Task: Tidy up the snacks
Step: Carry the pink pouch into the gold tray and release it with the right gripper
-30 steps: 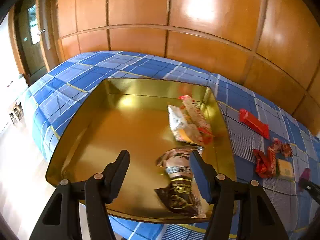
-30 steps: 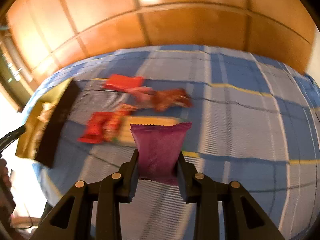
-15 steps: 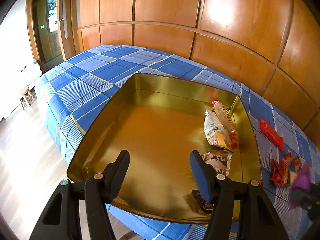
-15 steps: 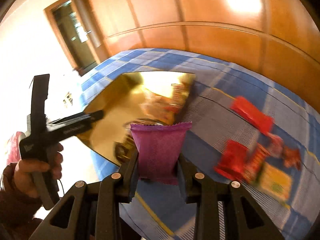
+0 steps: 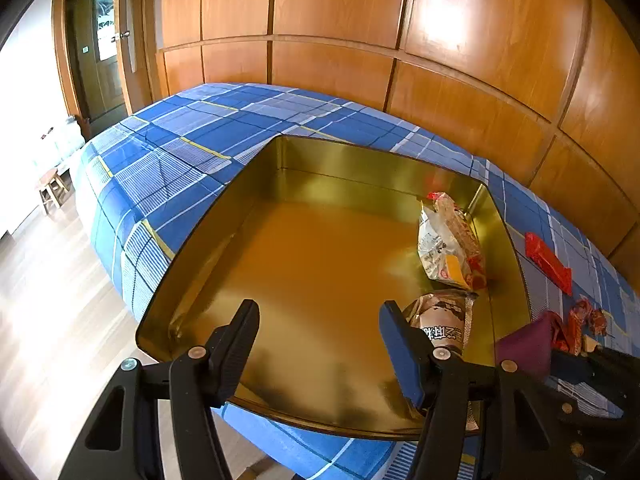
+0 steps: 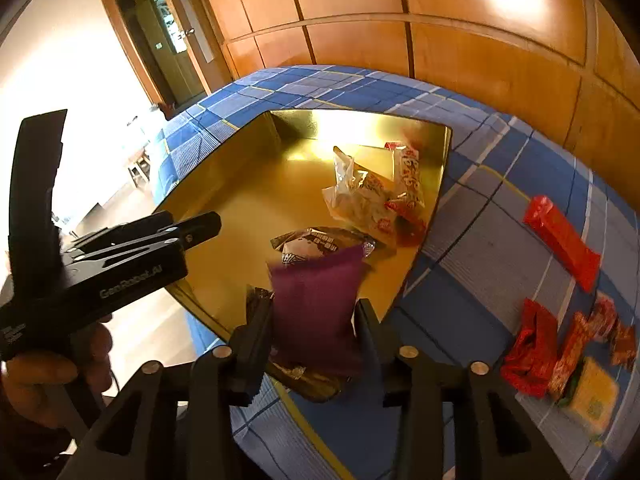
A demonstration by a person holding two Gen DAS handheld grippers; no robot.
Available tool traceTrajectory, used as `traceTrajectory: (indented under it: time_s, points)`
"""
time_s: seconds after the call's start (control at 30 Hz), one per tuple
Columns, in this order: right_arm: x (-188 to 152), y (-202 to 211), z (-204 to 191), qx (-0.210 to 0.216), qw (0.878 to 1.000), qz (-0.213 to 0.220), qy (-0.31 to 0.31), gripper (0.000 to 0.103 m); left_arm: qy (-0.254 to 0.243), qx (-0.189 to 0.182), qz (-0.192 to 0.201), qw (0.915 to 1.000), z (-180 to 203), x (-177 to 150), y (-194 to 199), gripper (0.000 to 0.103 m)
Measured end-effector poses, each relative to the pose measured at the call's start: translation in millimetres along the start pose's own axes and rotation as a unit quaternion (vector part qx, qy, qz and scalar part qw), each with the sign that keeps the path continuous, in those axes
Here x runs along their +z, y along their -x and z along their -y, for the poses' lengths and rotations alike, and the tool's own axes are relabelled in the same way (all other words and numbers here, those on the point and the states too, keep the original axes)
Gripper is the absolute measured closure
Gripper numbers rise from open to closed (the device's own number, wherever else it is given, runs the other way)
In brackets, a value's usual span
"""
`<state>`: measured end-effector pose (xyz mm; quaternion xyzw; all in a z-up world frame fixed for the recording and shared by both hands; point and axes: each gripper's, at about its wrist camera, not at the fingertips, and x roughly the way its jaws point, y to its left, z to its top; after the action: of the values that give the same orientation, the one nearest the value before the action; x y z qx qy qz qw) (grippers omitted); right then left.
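Observation:
A gold tin tray (image 5: 248,208) lies on the blue plaid cloth and also shows in the right wrist view (image 6: 224,184). In it lie a clear snack bag (image 5: 440,244), a red-white packet (image 6: 410,176) and a brown packet (image 5: 444,320). My right gripper (image 6: 312,316) is shut on a purple snack packet (image 6: 316,304) and holds it over the tray's near right corner, above the brown packet (image 6: 320,242). My left gripper (image 5: 320,340) is open and empty over the tray's near edge. The purple packet also shows in the left wrist view (image 5: 528,344).
A long red bar (image 6: 562,242) and a heap of red wrappers (image 6: 532,348) with a yellow packet (image 6: 592,398) lie on the cloth right of the tray. Wooden wall panels (image 5: 400,20) stand behind. The table edge drops to the floor (image 5: 40,320) at left.
My right gripper has carried the purple packet from over the cloth to above the tray's near right corner. My left gripper has drawn back and left, off the brown packet.

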<state>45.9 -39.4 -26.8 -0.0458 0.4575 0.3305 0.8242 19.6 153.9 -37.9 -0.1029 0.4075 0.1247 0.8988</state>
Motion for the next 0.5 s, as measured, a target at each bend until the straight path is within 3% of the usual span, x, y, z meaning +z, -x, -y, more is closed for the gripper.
traceTrajectory:
  time_s: [0.5]
  points:
    - [-20.5, 32.2, 24.6, -0.026, 0.998, 0.039, -0.049, 0.061, -0.039, -0.008, 0.018, 0.9990, 23.7, -1.3, 14.9, 0.040]
